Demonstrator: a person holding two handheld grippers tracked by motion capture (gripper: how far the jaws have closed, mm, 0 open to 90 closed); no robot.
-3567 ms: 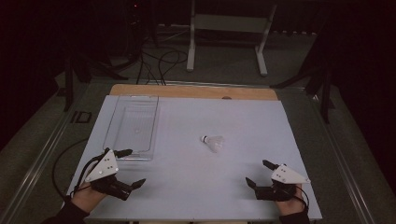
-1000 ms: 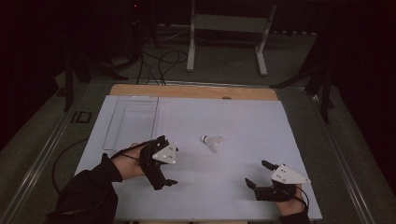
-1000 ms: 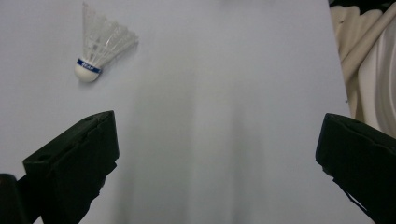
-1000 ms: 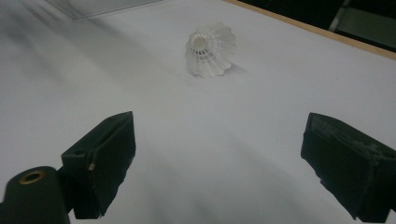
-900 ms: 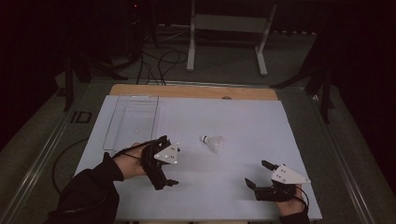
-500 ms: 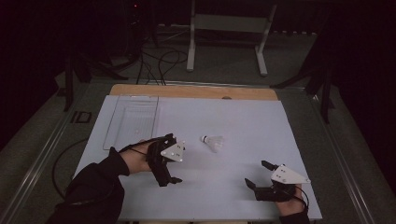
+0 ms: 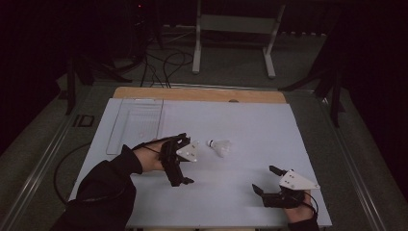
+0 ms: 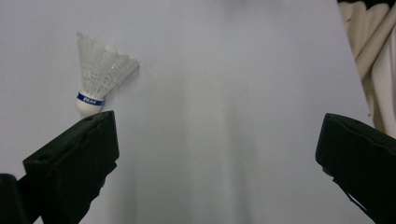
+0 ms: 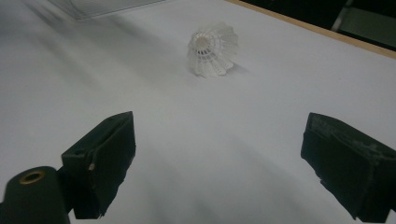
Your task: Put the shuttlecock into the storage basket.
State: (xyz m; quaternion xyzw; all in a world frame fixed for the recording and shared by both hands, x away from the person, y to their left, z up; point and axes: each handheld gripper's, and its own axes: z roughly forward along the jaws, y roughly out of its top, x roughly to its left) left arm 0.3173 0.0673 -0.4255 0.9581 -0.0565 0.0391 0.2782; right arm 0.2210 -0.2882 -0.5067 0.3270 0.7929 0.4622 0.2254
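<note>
A white feathered shuttlecock (image 7: 220, 147) with a blue band lies on its side near the middle of the white table (image 7: 250, 125). My left gripper (image 7: 187, 159) is open just left of it, turned sideways, with a sleeved arm behind it. In the left gripper view the shuttlecock (image 8: 100, 74) lies ahead, just beyond the left jaw and outside the gap of the gripper (image 8: 217, 135). My right gripper (image 7: 263, 178) rests open near the front right edge. From the right gripper (image 9: 219, 126) the shuttlecock (image 9: 212, 50) lies well ahead, its cork end up.
A clear plastic tray (image 7: 137, 124) lies at the back left of the table; its corner (image 9: 93, 5) also shows in the right gripper view. A wooden strip (image 7: 202, 94) runs along the far edge. A metal stand (image 7: 233, 29) and cables are on the floor beyond.
My left gripper has moved from the front left edge rightward and forward, ending close beside the shuttlecock. The right gripper and the shuttlecock have stayed put.
</note>
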